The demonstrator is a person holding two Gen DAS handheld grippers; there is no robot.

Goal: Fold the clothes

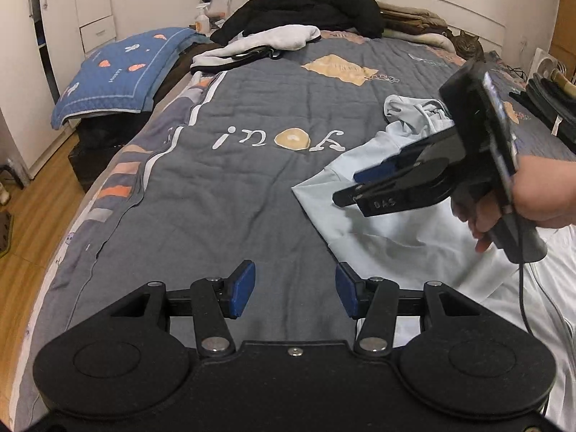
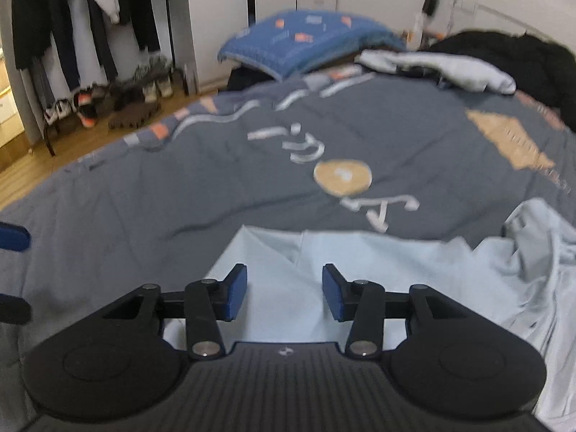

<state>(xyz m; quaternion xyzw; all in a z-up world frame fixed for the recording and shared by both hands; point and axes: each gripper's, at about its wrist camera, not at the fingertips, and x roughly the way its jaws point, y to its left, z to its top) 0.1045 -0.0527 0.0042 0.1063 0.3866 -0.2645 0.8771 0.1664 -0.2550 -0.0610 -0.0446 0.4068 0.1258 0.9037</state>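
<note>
Pale blue cloth: a light garment (image 1: pixel 388 223) lies on the grey quilted bedspread (image 1: pixel 230 194), toward the bed's right edge as the left wrist view has it. One flat part is spread out with a pointed corner toward the middle of the bedspread; the far end is bunched and crumpled. White fabric (image 1: pixel 540 288) lies beside it at the near right corner, touching it.

Left gripper (image 1: pixel 295 289): blue pads apart, nothing between them, over bare bedspread just beside the garment's near edge. The right-hand pad sits close to the cloth's border; contact cannot be judged.

Right gripper (image 2: pixel 284 295): held by a hand (image 1: pixel 518 201) at the right of the left wrist view, over the flat part of the garment. In its own view the pads stand apart with the blue cloth seen below between them, not pinched. This view is blurred.

Far end of the bed: a heap of black clothing (image 1: pixel 309 7), a white garment (image 1: pixel 259 45) in front of it, folded tan blankets (image 1: pixel 414 18) at the far right corner. A blue patterned pillow (image 1: pixel 118 72) rests off the left edge on something dark. Hanging clothes (image 2: pixel 72 18) and shoes (image 2: pixel 108 100) show beyond the bed, on a wooden floor (image 1: pixel 32 223).
</note>
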